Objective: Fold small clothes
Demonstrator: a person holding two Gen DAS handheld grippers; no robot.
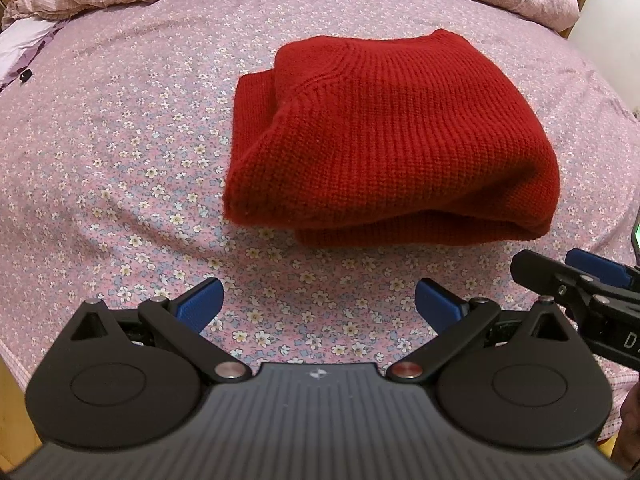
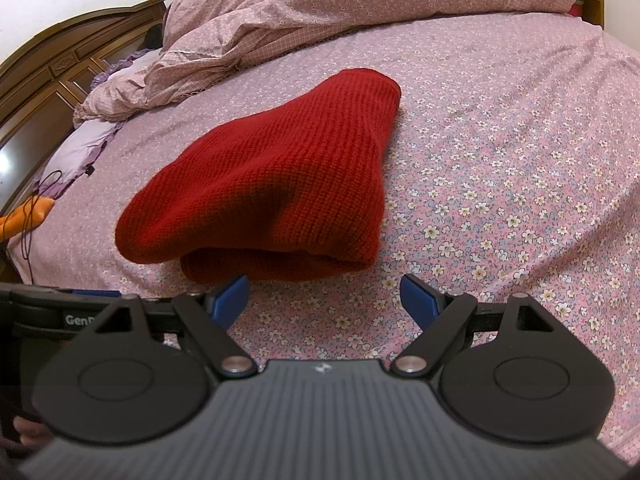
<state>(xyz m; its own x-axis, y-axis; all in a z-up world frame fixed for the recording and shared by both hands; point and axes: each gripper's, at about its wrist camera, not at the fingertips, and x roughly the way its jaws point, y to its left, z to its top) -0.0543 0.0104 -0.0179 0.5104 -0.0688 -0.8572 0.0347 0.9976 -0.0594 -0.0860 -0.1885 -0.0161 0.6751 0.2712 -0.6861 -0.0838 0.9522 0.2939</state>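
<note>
A red knitted sweater (image 1: 384, 140) lies folded into a thick bundle on the flowered bed sheet (image 1: 120, 168); its folded edge faces me. My left gripper (image 1: 318, 300) hovers open just short of that edge, nothing between its blue pads. In the right wrist view the same sweater (image 2: 272, 184) sits ahead and a little left. My right gripper (image 2: 324, 296) is open too, its left pad close to the sweater's near edge without gripping it. The right gripper's fingers also show at the right border of the left wrist view.
A rumpled pink quilt (image 2: 320, 12) is heaped along the far side of the bed. A wooden headboard (image 2: 52, 76) stands at the left, with a lilac pillow (image 2: 80, 148), a black cord and an orange object (image 2: 24, 218) below it. Bare sheet (image 2: 520, 184) stretches right of the sweater.
</note>
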